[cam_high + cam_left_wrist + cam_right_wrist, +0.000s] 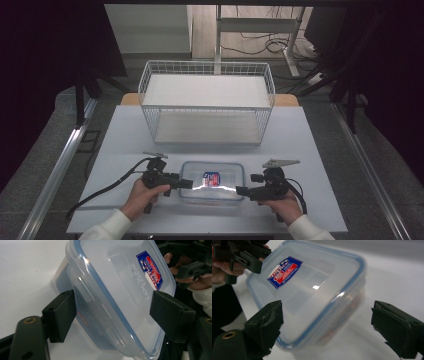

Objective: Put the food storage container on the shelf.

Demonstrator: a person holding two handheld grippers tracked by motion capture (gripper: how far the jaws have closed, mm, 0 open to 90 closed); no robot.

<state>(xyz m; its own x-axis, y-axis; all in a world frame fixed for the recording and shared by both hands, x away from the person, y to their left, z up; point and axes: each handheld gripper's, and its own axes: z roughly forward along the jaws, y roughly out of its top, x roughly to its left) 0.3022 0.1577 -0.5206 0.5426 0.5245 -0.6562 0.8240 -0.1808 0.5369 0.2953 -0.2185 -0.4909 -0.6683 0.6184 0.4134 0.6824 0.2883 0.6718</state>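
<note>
Jaws of the left gripper (110, 315) stand apart on either side of the clear plastic container (117, 295), straddling one end of it; one black pad lies against the side wall below the lid's clip, while the other sits over the lid's far edge, and whether it presses there I cannot tell. Across the container, the right gripper (324, 330) is released, its two pads spread wide, one just beside the lid's blue-sealed rim and the other well apart from it with bare table between.

From above, the left gripper (186, 183) and the right gripper (241, 190) point inward at each other from the container's (212, 182) two short ends, each held in a hand with a white sleeve. The container lies flat near the front edge of the white table (125, 130), lid on, a red and blue label (212, 178) on top. Behind it, well apart toward the far edge, stands a white wire basket (207, 102) with a shelf inside, its open face toward the person
</note>
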